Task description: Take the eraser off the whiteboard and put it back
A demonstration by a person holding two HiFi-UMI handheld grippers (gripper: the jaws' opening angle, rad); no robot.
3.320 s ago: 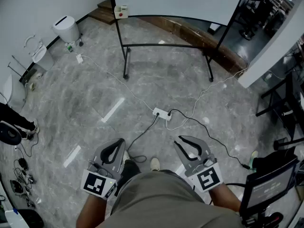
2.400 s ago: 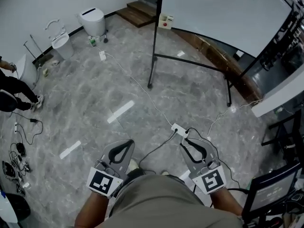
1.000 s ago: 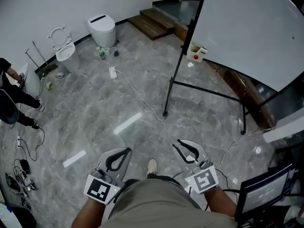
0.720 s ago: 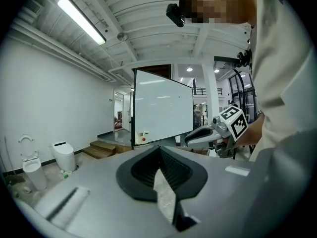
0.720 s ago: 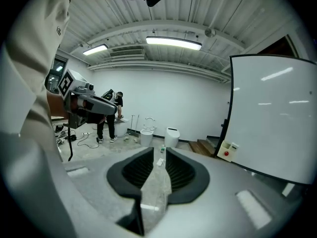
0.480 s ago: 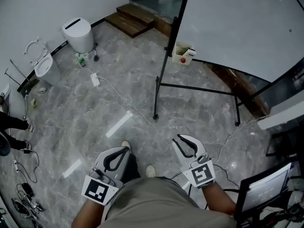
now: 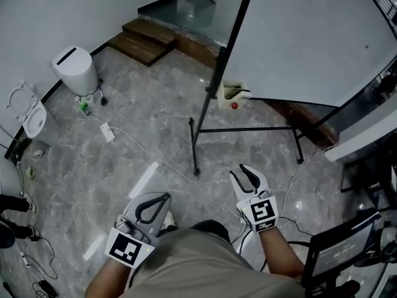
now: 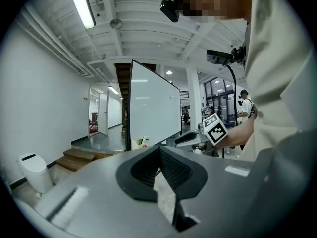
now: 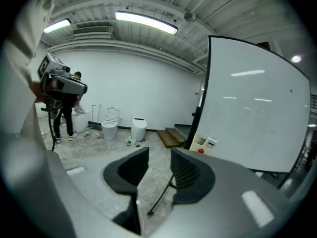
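Observation:
The whiteboard (image 7: 310, 36) stands on a black frame ahead and to the right, also seen in the right gripper view as the whiteboard (image 9: 252, 118). A cream holder box (image 7: 231, 95) with a red dot hangs at its lower left corner. A small white piece with a dark edge (image 9: 211, 142) lies on the box; I cannot tell whether it is the eraser. My left gripper (image 7: 165, 197) is shut and empty, low over the floor. My right gripper (image 7: 240, 171) points toward the board's stand. Its jaws are opening, with a gap and nothing between them (image 9: 159, 155).
The stand's black leg (image 7: 193, 146) and crossbar are just ahead of the right gripper. A white cable with a power strip (image 7: 107, 131) runs across the marble floor. A white bin (image 7: 75, 71), a toilet (image 7: 30, 118) and wooden steps (image 7: 144, 40) line the left wall. A screen (image 7: 338, 253) is at lower right.
The whiteboard and its cream box have drawn closer as I walked toward them. Both grippers travelled along. The right gripper's jaws have parted from nearly closed to a clear gap.

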